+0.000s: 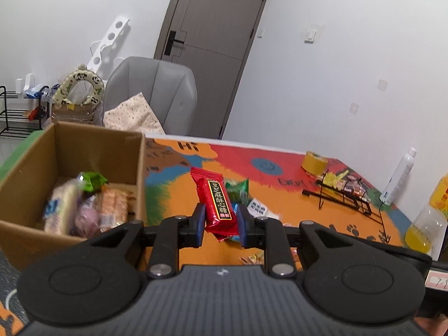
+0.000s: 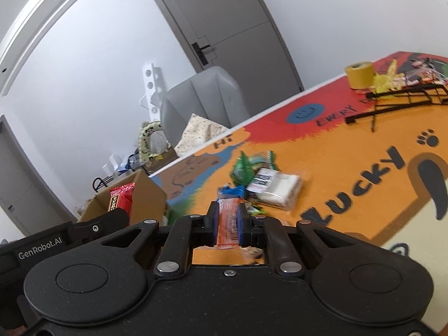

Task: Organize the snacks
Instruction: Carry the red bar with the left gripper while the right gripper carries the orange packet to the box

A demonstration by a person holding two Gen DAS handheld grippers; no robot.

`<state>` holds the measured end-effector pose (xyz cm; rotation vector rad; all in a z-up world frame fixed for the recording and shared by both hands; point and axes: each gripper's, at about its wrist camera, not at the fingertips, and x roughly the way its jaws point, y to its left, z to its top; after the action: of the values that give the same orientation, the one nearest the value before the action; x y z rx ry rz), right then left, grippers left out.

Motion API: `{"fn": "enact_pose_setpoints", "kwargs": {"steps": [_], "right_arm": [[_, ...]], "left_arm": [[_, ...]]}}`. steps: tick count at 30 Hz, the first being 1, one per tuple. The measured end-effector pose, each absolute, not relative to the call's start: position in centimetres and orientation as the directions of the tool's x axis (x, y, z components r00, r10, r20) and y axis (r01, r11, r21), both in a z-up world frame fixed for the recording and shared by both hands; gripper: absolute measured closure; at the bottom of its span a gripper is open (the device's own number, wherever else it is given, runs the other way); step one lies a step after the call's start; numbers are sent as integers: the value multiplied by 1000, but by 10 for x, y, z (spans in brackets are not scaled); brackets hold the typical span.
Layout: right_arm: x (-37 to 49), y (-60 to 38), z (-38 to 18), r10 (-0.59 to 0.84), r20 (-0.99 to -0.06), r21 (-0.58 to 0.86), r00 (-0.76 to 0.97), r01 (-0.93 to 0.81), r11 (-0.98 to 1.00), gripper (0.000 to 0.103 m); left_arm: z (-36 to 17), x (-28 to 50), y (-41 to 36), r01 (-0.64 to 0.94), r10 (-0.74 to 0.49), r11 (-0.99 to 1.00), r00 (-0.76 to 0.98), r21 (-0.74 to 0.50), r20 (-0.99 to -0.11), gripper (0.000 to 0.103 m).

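Now the left gripper [image 1: 219, 222] has its jaws clamped on a red foil candy packet [image 1: 217, 203], long axis upright. An open brown cardboard box [image 1: 98, 145] with snacks inside lies just to its left. The right gripper [image 2: 227, 221] pinches a thin orange sachet [image 2: 228, 224] above the counter [image 2: 350, 151]; beyond lie a green wrapper [image 2: 242, 169] and a clear white pack [image 2: 275, 186].

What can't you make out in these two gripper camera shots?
- Left wrist view: snacks in the cardboard box are motion-blurred; labels unreadable.
- Right wrist view: the orange packet in the right gripper is blurred, its lower end hidden behind the gripper body.
- Left wrist view: the juice bottle is cut off by the right edge.
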<state>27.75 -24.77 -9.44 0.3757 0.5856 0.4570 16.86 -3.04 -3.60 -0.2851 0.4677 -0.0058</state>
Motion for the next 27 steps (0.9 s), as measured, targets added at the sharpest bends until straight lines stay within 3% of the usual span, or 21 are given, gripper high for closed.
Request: {"fn": "enact_pose_setpoints", "kwargs": {"steps": [13, 14, 15, 19, 27], "right_arm": [[281, -190, -69, 583, -403, 454, 705, -399, 797, 92], [281, -187, -68, 587, -402, 453, 703, -405, 795, 93], [281, -182, -66, 593, -401, 452, 698, -412, 791, 102], [281, -166, -61, 611, -396, 445, 685, -439, 781, 103], [285, -152, -71, 604, -449, 439, 658, -426, 791, 102]], "left_arm": [[-17, 156, 26, -143, 16, 953, 904, -268, -426, 81], [-17, 155, 31, -152, 23, 951, 904, -270, -426, 81], [-17, 155, 35, -159, 29, 949, 904, -271, -426, 81], [-16, 151, 52, -184, 51, 942, 903, -279, -426, 81], [-25, 149, 78, -233, 82, 926, 891, -295, -447, 80]]}}
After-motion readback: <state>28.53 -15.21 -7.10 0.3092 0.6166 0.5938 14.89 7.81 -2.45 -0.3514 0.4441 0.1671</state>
